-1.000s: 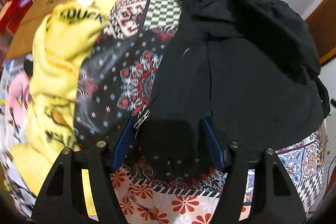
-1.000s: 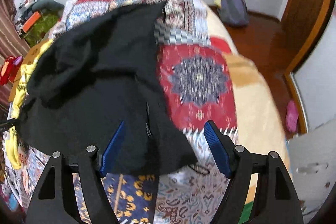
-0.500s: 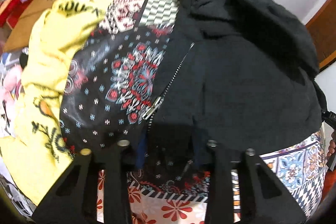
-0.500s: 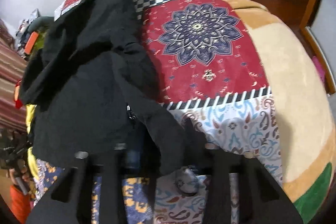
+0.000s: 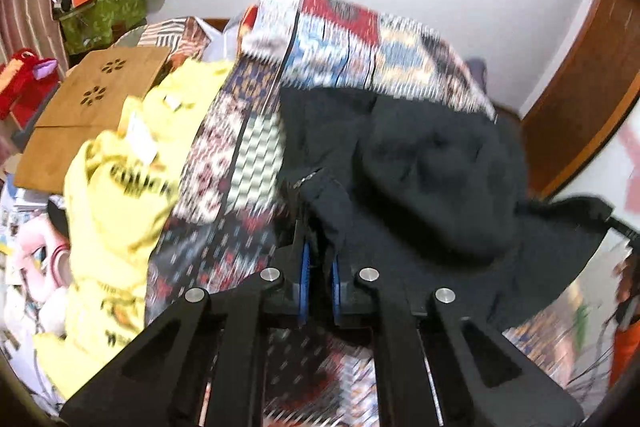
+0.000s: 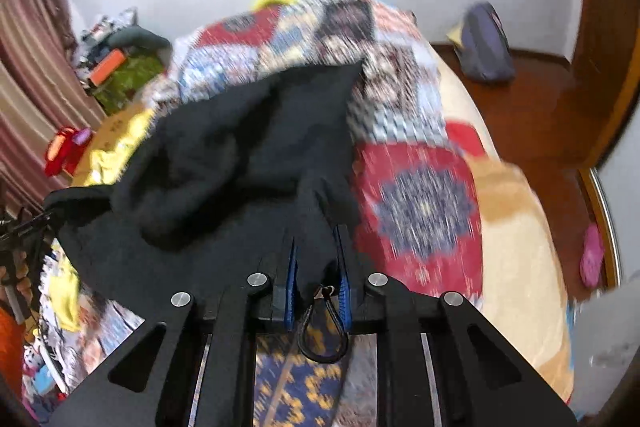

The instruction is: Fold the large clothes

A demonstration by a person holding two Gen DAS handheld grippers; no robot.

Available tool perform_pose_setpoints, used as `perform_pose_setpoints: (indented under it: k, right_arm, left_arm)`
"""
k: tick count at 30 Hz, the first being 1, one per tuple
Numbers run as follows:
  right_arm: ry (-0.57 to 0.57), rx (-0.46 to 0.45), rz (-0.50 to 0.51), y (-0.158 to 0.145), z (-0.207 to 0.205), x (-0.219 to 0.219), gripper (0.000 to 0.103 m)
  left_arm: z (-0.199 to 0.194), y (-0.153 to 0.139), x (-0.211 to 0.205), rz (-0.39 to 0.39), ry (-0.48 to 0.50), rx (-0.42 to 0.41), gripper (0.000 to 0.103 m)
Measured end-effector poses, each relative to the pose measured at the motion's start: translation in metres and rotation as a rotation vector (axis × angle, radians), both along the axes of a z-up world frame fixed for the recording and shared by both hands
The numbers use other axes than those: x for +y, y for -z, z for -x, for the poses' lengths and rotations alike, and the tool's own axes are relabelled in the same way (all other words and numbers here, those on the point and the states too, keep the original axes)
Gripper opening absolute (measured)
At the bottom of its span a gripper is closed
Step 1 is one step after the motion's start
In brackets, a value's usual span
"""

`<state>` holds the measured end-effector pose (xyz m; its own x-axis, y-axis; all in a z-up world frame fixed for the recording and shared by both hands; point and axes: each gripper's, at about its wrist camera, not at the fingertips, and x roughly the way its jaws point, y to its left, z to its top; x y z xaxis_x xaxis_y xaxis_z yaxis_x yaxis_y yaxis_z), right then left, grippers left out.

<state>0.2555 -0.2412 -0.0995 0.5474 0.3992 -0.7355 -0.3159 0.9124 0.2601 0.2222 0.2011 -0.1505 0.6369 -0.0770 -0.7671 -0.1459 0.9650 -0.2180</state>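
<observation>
A large black zip-up garment [image 5: 432,179] lies bunched on a patchwork bedspread [image 5: 352,39]. My left gripper [image 5: 318,255] is shut on the garment's near edge by the zipper and holds it raised. My right gripper [image 6: 316,259] is shut on the other near corner of the black garment [image 6: 240,155], with a black cord loop hanging below the pads. The cloth stretches between both grippers, lifted off the patchwork bedspread [image 6: 420,195]. Both views are blurred by motion.
A yellow printed garment [image 5: 116,187] lies crumpled at the left of the bed, next to a brown cardboard sheet [image 5: 88,107]. Clutter and striped curtains [image 6: 28,75] stand at the left. A bag [image 6: 484,43] sits on the wooden floor at the right.
Both grippers went from open around the garment's near edge to shut on it. They then lifted the cloth, and both views tilted up toward the wall.
</observation>
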Motion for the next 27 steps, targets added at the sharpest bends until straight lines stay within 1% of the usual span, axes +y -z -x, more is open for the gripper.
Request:
perform_pose_setpoints:
  k: [2,3,5,7,9,11,12,13,14,15,16,17,18,19,21,22,24,26,27]
  right_arm:
    - [0.002,-0.037,0.000,-0.014,-0.021,0.004,0.013]
    - [0.007,-0.060,0.012,-0.021,-0.033,0.008,0.011]
    - [0.016,-0.084,0.028,-0.028,-0.057,0.014,0.010]
    - [0.038,-0.098,0.042,-0.033,-0.090,0.022,0.009]
    - [0.058,-0.099,0.063,-0.030,-0.120,0.029,0.008]
    - [0.083,-0.077,0.070,-0.018,-0.151,0.034,0.006]
    - [0.105,-0.062,0.085,-0.009,-0.169,0.035,0.003]
    - [0.116,-0.051,0.087,-0.002,-0.177,0.034,0.003]
    - [0.131,-0.012,0.081,0.015,-0.197,0.035,0.003]
    - [0.134,0.028,0.070,0.027,-0.208,0.034,0.003]
    - [0.141,0.072,0.069,0.045,-0.221,0.036,0.003]
    - [0.145,0.098,0.087,0.061,-0.230,0.038,0.003]
    - [0.147,0.119,0.107,0.077,-0.235,0.041,0.003]
    - [0.148,0.134,0.113,0.085,-0.235,0.041,0.003]
    - [0.164,0.157,0.109,0.106,-0.236,0.037,0.003]
    - [0.169,0.155,0.097,0.107,-0.238,0.033,0.003]
    - [0.187,0.134,0.091,0.100,-0.235,0.025,0.003]
    - [0.167,0.121,0.121,0.087,-0.234,0.024,0.004]
    - [0.143,0.103,0.148,0.075,-0.228,0.026,0.004]
  left_arm:
    - [-0.021,-0.013,0.008,0.046,-0.009,-0.022,0.007]
    - [-0.033,-0.019,0.015,0.067,-0.017,-0.029,0.007]
    - [-0.057,-0.028,0.024,0.083,-0.031,-0.036,0.007]
    - [-0.087,-0.027,0.035,0.091,-0.054,-0.025,0.007]
    - [-0.115,-0.017,0.043,0.091,-0.076,-0.001,0.007]
    - [-0.140,-0.003,0.049,0.084,-0.097,0.026,0.007]
    - [-0.156,0.009,0.052,0.081,-0.108,0.043,0.007]
    - [-0.169,0.021,0.055,0.079,-0.117,0.057,0.007]
    - [-0.178,0.031,0.057,0.077,-0.126,0.069,0.007]
    - [-0.189,0.045,0.058,0.073,-0.133,0.085,0.007]
    - [-0.198,0.059,0.057,0.068,-0.138,0.103,0.007]
    - [-0.203,0.068,0.056,0.063,-0.141,0.115,0.007]
    - [-0.209,0.078,0.054,0.053,-0.137,0.126,0.008]
    - [-0.216,0.088,0.050,0.033,-0.118,0.135,0.008]
    - [-0.224,0.095,0.042,-0.020,-0.099,0.138,0.012]
    - [-0.226,0.095,0.037,-0.052,-0.090,0.132,0.015]
    - [-0.227,0.092,0.034,-0.095,-0.076,0.134,0.017]
    - [-0.225,0.083,0.030,-0.138,-0.052,0.143,0.019]
    - [-0.222,0.076,0.030,-0.156,-0.047,0.139,0.020]
